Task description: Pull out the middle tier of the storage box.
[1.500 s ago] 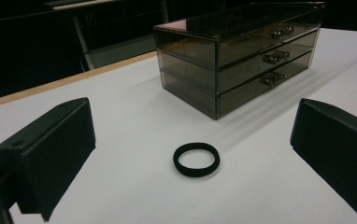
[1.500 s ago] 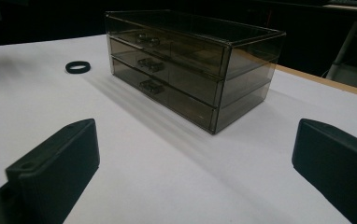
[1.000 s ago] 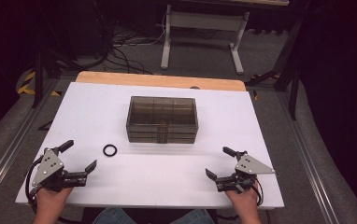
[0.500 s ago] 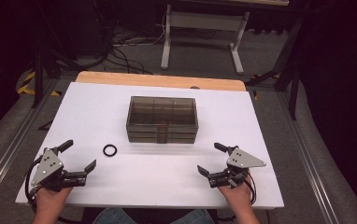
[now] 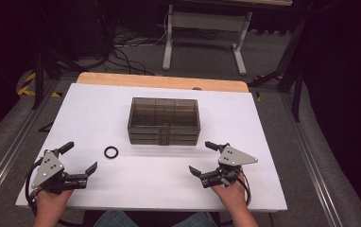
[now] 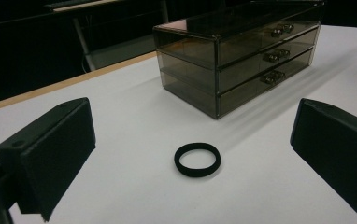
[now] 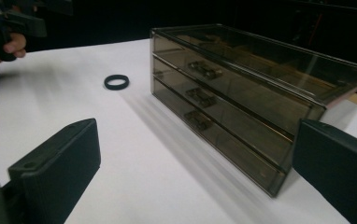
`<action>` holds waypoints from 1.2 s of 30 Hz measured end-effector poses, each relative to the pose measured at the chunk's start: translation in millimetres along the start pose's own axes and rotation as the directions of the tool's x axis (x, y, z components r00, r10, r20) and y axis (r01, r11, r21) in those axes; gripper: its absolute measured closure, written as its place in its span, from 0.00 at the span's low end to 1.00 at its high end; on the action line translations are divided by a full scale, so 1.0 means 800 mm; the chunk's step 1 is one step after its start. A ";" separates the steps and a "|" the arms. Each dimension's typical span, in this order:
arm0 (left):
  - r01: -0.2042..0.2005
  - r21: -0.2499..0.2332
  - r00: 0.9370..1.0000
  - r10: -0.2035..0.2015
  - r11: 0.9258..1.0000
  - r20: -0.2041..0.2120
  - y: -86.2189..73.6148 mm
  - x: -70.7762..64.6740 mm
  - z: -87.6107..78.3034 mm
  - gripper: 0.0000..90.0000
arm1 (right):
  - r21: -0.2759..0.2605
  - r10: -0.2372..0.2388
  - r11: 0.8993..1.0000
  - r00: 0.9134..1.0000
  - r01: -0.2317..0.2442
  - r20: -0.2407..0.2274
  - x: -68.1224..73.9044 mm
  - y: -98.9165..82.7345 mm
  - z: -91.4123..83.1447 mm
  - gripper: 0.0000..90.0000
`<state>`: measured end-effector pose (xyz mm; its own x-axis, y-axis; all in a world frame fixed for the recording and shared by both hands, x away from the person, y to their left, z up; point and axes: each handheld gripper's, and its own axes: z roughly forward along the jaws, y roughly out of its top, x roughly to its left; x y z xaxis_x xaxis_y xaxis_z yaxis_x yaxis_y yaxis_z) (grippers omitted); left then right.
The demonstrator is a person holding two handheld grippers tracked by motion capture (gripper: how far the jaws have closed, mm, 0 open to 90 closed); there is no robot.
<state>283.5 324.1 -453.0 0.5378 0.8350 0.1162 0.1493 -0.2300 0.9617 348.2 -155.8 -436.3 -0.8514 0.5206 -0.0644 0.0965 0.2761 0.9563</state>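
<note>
Moving up the table, the right gripper now sits closer to the smoky drawer box than it did a second ago — back then it was lower and nearer the right edge of the white table. Its jaws are wide apart and hold nothing. In the right gripper view the box is near, just past the jaws, with three drawers stacked one on top of another, all pushed in, each with a little handle on the front.

The left gripper has not moved. It rests at the near left corner of the table, jaws wide apart too, nothing between them. The person's left hand holds it from below, and the right hand holds the other one.

The black ring lies flat on the table, in the same spot as before — just in front of the box's left end and a bit to the left of it, not touching it. In the left gripper view the ring lies straight ahead between the two jaws but past their tips, with the box behind it.
</note>
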 end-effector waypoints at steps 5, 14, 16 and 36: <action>-0.001 0.000 1.000 0.001 1.000 0.001 0.000 0.000 0.000 0.01 | 0.001 -0.017 1.000 0.999 0.017 -0.031 0.006 0.009 0.014 0.03; 0.000 -0.001 1.000 0.000 1.000 0.001 0.000 0.001 -0.001 0.01 | 0.014 -0.043 0.999 0.997 0.044 -0.069 0.015 0.020 0.035 0.03; 0.000 -0.001 1.000 0.000 1.000 0.001 0.000 0.001 -0.001 0.01 | 0.022 -0.049 0.998 0.996 0.050 -0.076 0.016 0.021 0.038 0.03; -0.004 -0.001 1.000 0.004 1.000 0.003 0.000 0.001 0.000 0.01 | 0.072 -0.123 0.989 0.987 0.131 -0.107 0.032 0.037 0.070 0.05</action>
<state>284.0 325.0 -452.7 0.5406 0.8328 0.1189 0.1468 -0.2326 0.9614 357.9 -89.5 -425.7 -0.9071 0.3932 -0.1502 0.0214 0.3995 0.9165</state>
